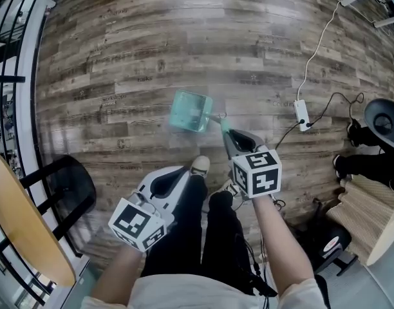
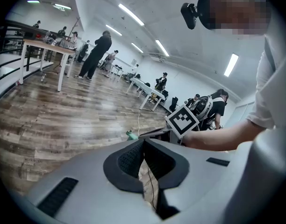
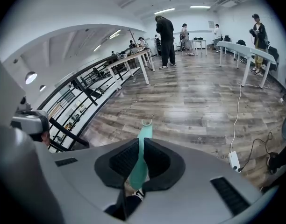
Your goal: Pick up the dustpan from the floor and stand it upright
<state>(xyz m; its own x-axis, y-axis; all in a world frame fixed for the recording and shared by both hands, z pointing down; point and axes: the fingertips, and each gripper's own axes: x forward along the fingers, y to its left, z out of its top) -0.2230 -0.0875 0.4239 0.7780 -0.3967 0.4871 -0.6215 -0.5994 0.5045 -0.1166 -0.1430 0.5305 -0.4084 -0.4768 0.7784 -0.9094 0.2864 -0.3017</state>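
The teal dustpan (image 1: 192, 111) shows in the head view, its pan blurred and low over the wood floor. Its slim handle (image 1: 223, 125) rises toward my right gripper (image 1: 230, 137), which is shut on it. In the right gripper view the handle (image 3: 142, 148) runs up between the jaws, and its looped end sticks out above them. The pan is hidden there under the gripper body. My left gripper (image 1: 163, 182) hangs by the person's legs, apart from the dustpan. Its jaws (image 2: 144, 157) are shut on nothing. The handle tip (image 2: 131, 135) peeks above them.
A white power strip (image 1: 302, 114) with cables lies on the floor to the right. A black chair (image 1: 68, 188) and a railing stand at the left, beside a wooden tabletop (image 1: 23, 230). The person's shoe (image 1: 199, 165) is just behind the dustpan. Tables and people stand far off.
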